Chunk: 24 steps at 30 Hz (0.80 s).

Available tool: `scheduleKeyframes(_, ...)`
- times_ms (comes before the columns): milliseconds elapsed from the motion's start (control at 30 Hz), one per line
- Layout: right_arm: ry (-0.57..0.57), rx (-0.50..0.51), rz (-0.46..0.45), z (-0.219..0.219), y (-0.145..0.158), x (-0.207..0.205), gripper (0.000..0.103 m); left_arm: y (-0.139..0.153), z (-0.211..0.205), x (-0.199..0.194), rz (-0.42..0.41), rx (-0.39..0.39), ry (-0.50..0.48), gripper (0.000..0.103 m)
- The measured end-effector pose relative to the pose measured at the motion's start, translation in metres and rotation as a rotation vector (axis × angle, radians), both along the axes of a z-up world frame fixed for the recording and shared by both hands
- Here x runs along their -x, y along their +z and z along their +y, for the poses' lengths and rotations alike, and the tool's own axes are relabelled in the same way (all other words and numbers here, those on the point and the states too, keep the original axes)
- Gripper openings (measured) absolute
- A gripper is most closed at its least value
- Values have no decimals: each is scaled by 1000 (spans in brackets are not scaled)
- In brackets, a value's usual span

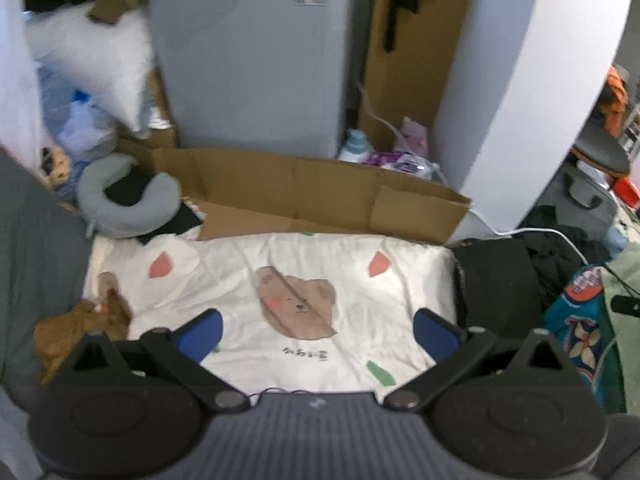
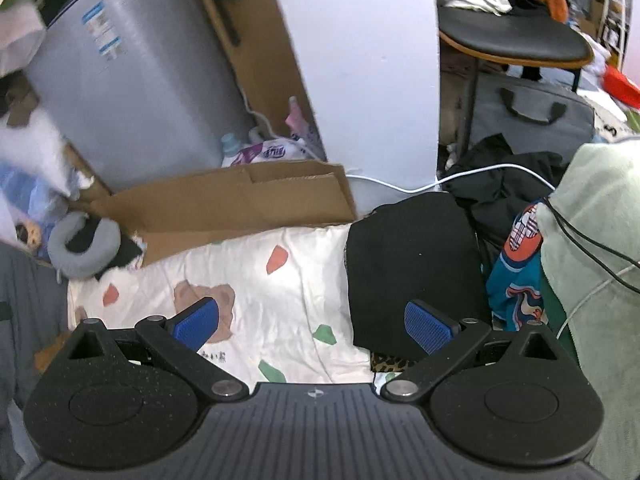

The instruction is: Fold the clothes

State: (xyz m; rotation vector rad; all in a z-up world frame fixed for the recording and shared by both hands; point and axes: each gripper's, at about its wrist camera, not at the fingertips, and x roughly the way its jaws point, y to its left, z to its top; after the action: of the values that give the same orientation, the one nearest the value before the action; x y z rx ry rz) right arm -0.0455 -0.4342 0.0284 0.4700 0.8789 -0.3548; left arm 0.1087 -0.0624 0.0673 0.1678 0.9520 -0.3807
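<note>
A flat black folded garment (image 2: pixel 408 268) lies squared at the right edge of the cream bear-print bed sheet (image 2: pixel 276 300), seemingly set aside to keep the middle free; a crumpled brown cloth (image 1: pixel 80 328) sits at the left edge. Left gripper (image 1: pixel 318 330) and right gripper (image 2: pixel 312 322) hover spread wide, holding nothing
</note>
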Motion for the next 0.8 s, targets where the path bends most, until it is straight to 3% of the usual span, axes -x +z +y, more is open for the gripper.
scheduleKeyframes(267, 24, 9, 9, 27, -2, 2, 102, -6, 22, 32, -51, 12, 34, 103)
scheduleKeyframes(800, 184, 75, 36, 83, 5, -4, 102, -33, 58, 75, -39, 97, 248, 103)
